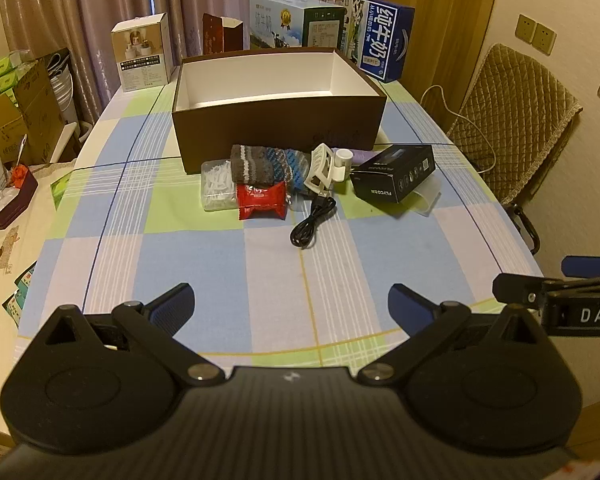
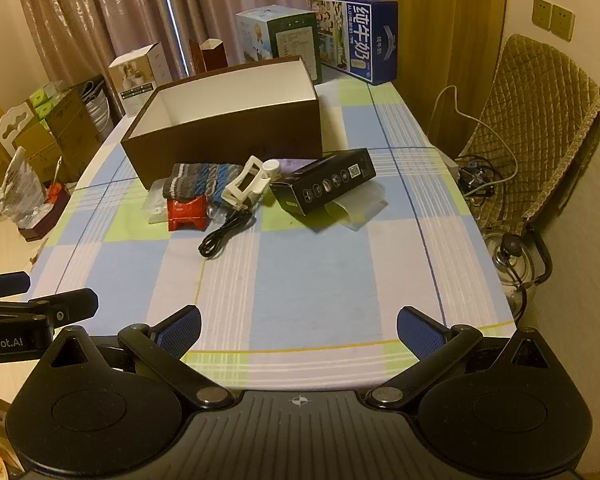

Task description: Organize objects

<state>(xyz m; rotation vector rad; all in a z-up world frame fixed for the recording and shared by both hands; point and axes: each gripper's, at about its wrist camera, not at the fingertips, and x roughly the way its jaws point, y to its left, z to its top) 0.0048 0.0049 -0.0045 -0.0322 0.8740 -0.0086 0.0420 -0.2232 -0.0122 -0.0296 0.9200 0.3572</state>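
Two tools hover over the near edge of a checked surface [image 1: 260, 248], both spread wide and holding nothing. The left tool [image 1: 291, 304] and right tool [image 2: 299, 326] sit side by side, each catching the other at the edge of its view, apparently poised before a first pick.

Ahead, a small heap of clutter lies bunched against the front wall of an open brown box [image 1: 278, 136], whose white interior shows no contents, suggesting sorting has not yet begun. In the heap: a striped sock [image 1: 252, 164], a red packet [image 1: 261, 201] just before it, a clear case of white bits [image 1: 218, 190] at the left, a white clip [image 1: 322, 170], a coiled black cable [image 1: 312, 222] trailing nearest the tools, and a black carton [image 1: 394, 172] resting tilted on a translucent sheet [image 2: 360, 204] to the right.

Everything lies well beyond both tools, roughly centred for the left and slightly left of centre for the right. Milk cartons [image 1: 372, 32] line the far end.
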